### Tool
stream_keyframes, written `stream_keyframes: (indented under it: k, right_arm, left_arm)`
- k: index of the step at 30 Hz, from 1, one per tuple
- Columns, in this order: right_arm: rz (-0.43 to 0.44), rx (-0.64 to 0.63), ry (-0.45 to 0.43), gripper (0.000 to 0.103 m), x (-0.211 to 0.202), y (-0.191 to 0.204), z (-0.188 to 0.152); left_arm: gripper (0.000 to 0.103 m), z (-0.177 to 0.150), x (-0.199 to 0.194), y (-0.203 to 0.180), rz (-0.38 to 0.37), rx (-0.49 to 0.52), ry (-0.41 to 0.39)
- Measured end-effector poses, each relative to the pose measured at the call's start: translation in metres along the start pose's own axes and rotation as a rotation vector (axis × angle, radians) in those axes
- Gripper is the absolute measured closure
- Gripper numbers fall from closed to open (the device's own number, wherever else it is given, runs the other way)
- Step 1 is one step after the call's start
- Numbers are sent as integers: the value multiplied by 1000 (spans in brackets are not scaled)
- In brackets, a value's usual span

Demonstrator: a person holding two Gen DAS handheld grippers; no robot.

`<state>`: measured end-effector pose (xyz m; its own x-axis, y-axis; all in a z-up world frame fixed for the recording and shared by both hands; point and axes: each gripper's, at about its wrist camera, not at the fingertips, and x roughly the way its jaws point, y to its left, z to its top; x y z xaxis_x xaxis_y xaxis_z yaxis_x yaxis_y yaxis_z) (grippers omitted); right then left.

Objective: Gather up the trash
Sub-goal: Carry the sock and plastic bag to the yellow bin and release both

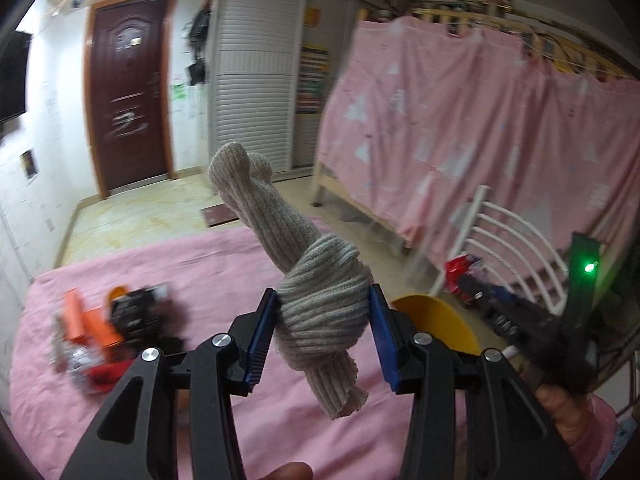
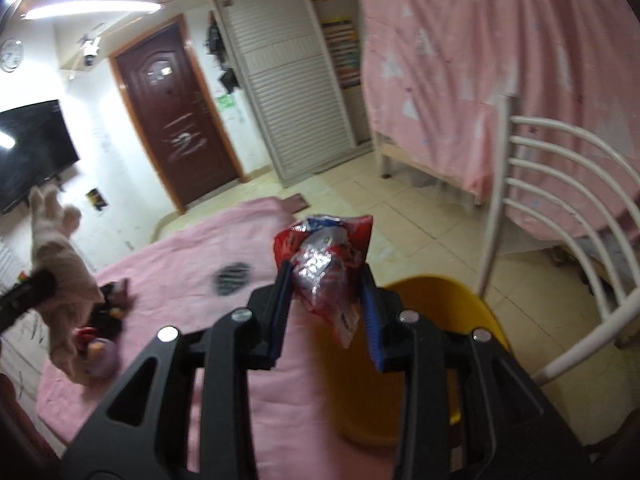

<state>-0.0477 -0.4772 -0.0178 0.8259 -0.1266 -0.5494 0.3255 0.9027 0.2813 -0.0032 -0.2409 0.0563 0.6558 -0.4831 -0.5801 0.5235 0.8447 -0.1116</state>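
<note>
My left gripper (image 1: 323, 312) is shut on a knotted beige knit sock (image 1: 320, 304), held up over the pink bed cover (image 1: 180, 264). The sock's free end sticks up and away. My right gripper (image 2: 325, 292) is shut on a crumpled red and silver snack wrapper (image 2: 326, 268), held just left of a yellow bin (image 2: 436, 320). In the left wrist view the bin's rim (image 1: 440, 316) shows behind the right finger, and the other gripper with the red wrapper (image 1: 460, 270) is at the right. The sock (image 2: 64, 272) appears at the left edge of the right wrist view.
Loose items lie on the pink cover: an orange box (image 1: 86, 320), dark packets (image 1: 140, 312), a red scrap (image 1: 106, 376), a purple ball (image 2: 100, 356), a dark round mesh piece (image 2: 233, 278). A white metal bed rail (image 2: 560, 200) stands right of the bin. Tiled floor lies beyond.
</note>
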Motion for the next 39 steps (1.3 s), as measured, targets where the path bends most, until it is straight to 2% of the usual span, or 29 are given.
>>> stream_keyframes:
  k: [6,9,10,13,15,17,23,26,29,34,39]
  right_arm:
    - [-32,47,32,71,16,-41,-4]
    - [-32,54,49,69,26,-50,-7]
    - [-35,55,56,64,30,-52,-8]
    - [-39,65,78,42,38,-59,-13]
    - [-31,65,79,41,40,-62,-14]
    - [-42,61,76,40,40,-64,-16]
    - [-43,94,86,40,44,-75,-19]
    - [-44,93,86,34,44,-73,-19]
    - [-42,73,84,34,42,-64,-17]
    - [-18,24,74,31,35,-36,-12]
    - [24,-58,61,28,31,10,-5]
  left_arm:
    - [64,10,41,-53,-75,15,28]
    - [64,13,63,-72,-82,25,35]
    - [64,14,68,-77,-84,26,38]
    - [56,20,87,-92,-84,24,49]
    - [44,23,95,-100,-92,23,50]
    - [42,25,102,-105,-90,25,56]
    - [41,25,95,-100,-73,24,61]
    - [40,26,88,-92,-67,12,52]
    - [39,28,80,-78,-66,-14,50]
    - [37,29,59,-48,-38,-63,27]
    - [34,28,36,-5,8,-126,-1]
